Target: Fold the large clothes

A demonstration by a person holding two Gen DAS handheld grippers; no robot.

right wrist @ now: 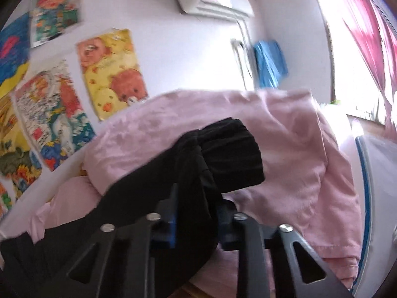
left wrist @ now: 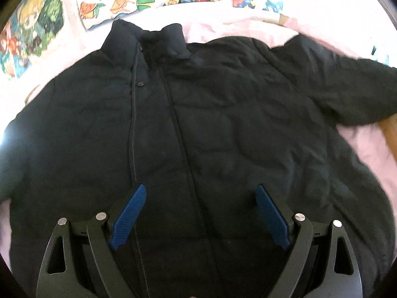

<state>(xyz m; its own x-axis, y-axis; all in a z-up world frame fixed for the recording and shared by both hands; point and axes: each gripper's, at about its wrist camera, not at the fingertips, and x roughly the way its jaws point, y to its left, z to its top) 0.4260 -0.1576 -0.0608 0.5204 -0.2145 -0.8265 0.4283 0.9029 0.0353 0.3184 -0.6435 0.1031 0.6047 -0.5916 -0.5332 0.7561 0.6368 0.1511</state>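
Note:
A large black padded jacket (left wrist: 198, 124) lies front up on a pink sheet (left wrist: 248, 32), collar (left wrist: 148, 39) at the far side, one sleeve (left wrist: 347, 87) stretched to the right. My left gripper (left wrist: 199, 191) hovers over the jacket's lower front, open, its blue pads (left wrist: 129, 218) wide apart with nothing between them. In the right wrist view my right gripper (right wrist: 196, 206) is shut on the black sleeve (right wrist: 173, 198) just behind its ribbed cuff (right wrist: 230, 154), which sticks out past the fingers.
Pink bedding (right wrist: 285, 149) is heaped behind the cuff. Colourful cartoon posters (right wrist: 111, 74) cover the wall. An air conditioner (right wrist: 211, 0) hangs high up, a blue cloth (right wrist: 270, 62) beside it, and red curtains (right wrist: 359, 37) hang at a bright window. Bare wood (left wrist: 389, 129) shows at the bed's right edge.

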